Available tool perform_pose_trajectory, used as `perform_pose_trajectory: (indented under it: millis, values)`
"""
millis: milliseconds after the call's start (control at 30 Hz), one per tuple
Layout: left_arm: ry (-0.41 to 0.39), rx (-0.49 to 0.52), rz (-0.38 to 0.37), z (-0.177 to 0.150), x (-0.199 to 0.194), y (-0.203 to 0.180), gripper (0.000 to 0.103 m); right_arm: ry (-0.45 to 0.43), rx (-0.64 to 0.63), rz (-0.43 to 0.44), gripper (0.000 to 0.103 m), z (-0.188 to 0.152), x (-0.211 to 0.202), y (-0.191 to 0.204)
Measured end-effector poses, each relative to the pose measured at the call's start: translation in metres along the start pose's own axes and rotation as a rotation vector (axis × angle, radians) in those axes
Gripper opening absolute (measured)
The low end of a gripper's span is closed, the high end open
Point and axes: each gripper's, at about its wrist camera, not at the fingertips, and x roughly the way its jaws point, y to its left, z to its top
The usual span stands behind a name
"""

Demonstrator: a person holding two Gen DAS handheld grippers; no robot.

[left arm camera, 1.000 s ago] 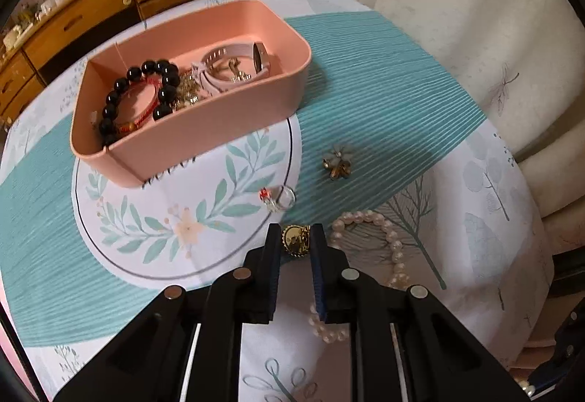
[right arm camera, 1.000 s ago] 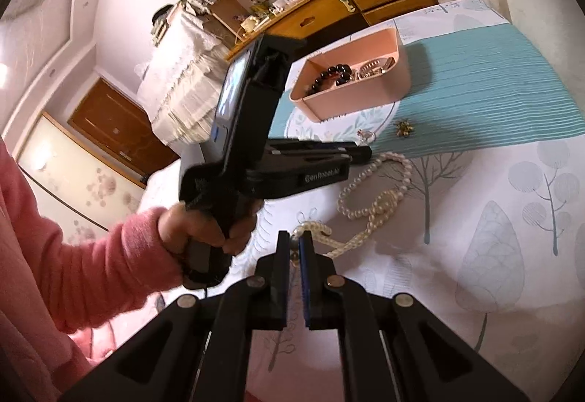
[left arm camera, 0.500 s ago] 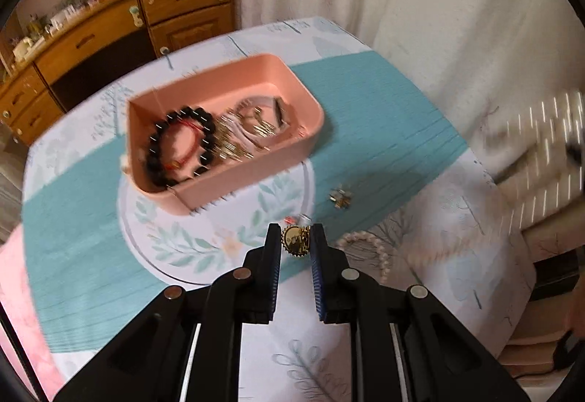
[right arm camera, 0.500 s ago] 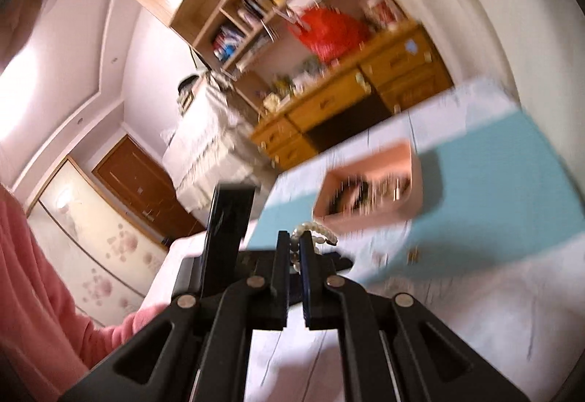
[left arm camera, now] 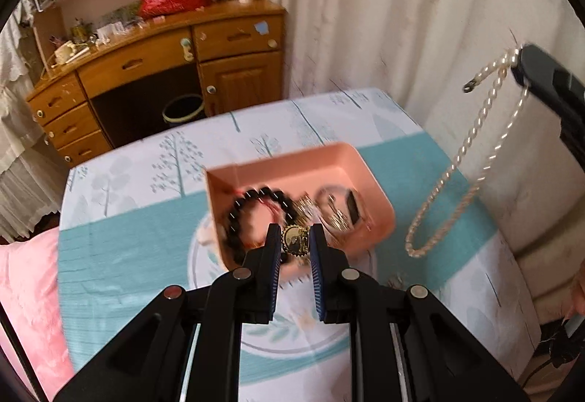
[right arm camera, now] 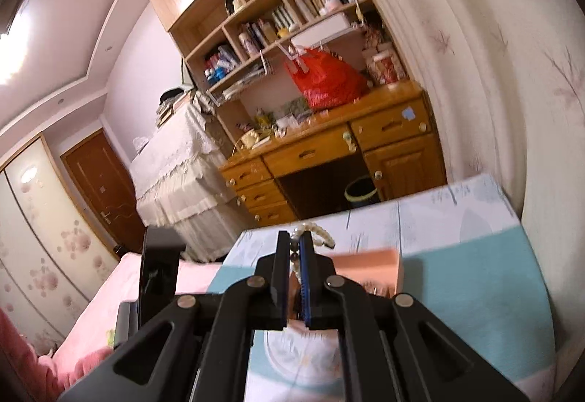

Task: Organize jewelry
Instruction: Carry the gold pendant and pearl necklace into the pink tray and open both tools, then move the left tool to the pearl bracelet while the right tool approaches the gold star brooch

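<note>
L gripper [left arm camera: 296, 243] jaws clenched on a small gold brooch [left arm camera: 297, 241], rigid & light, held by its edges above the pink tray [left arm camera: 380, 204]. R gripper [right arm camera: 295, 248] pinches a pearl necklace [left arm camera: 464, 160]: limp, swings, slippery; grip near the clasp.

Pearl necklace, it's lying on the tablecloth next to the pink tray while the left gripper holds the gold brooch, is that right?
Not quite. The pearl necklace hangs in the air from the right gripper, as the left wrist view shows. The rest stands: the left gripper holds the gold brooch over the pink tray.
</note>
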Motion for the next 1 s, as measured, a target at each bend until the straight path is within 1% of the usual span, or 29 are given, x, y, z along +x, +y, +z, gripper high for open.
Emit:
perform_pose_trajectory:
  millis: [167,300,333,400,433,467,500,533,567,600,633,767,900,933,967,1000]
  values:
    - [-0.046,-0.029,0.007,0.014,0.004,0.011,0.014,-0.054,0.018,0.016,0.005,0.016,0.015,0.001]
    - [-0.069,-0.023,-0.019,0.02,0.012,0.01,0.014,-0.038,0.03,0.0,0.005,0.017,0.031,-0.003]
    - [-0.063,-0.03,-0.03,0.02,0.016,0.009,0.014,-0.029,0.035,-0.009,0.005,0.015,0.037,-0.005]
    - [-0.024,-0.043,-0.029,0.02,0.027,0.009,0.028,-0.015,0.053,-0.03,0.005,0.009,0.043,-0.01]
    - [-0.007,-0.046,-0.011,0.018,0.031,0.009,0.045,0.002,0.074,-0.044,0.006,0.004,0.048,-0.015]
    - [0.0,-0.047,0.008,0.015,0.033,0.009,0.056,0.022,0.096,-0.058,0.006,-0.001,0.052,-0.019]
    - [0.004,-0.048,0.02,0.012,0.034,0.009,0.057,0.042,0.123,-0.072,0.012,-0.006,0.055,-0.024]
    - [0.01,-0.055,0.02,0.008,0.035,0.01,0.058,0.061,0.149,-0.085,0.02,-0.012,0.057,-0.028]
    - [0.016,-0.064,0.014,0.004,0.036,0.012,0.058,0.068,0.169,-0.091,0.024,-0.017,0.057,-0.031]
    - [0.027,-0.084,0.005,0.0,0.038,0.015,0.058,0.068,0.177,-0.095,0.032,-0.02,0.057,-0.033]
    - [0.037,-0.1,-0.003,-0.004,0.039,0.017,0.06,0.068,0.185,-0.104,0.037,-0.023,0.057,-0.035]
    - [0.075,-0.135,0.004,-0.013,0.044,0.025,0.061,0.083,0.194,-0.141,0.041,-0.025,0.055,-0.039]
    - [0.07,-0.145,0.003,-0.02,0.041,0.026,0.063,0.107,0.163,-0.186,0.063,-0.028,0.051,-0.037]
    - [0.067,-0.144,-0.004,-0.022,0.039,0.025,0.066,0.122,0.149,-0.201,0.066,-0.031,0.05,-0.036]
    - [0.067,-0.138,-0.013,-0.025,0.038,0.024,0.071,0.132,0.14,-0.209,0.067,-0.032,0.05,-0.036]
    - [0.072,-0.126,-0.023,-0.028,0.038,0.022,0.073,0.151,0.124,-0.227,0.068,-0.035,0.049,-0.035]
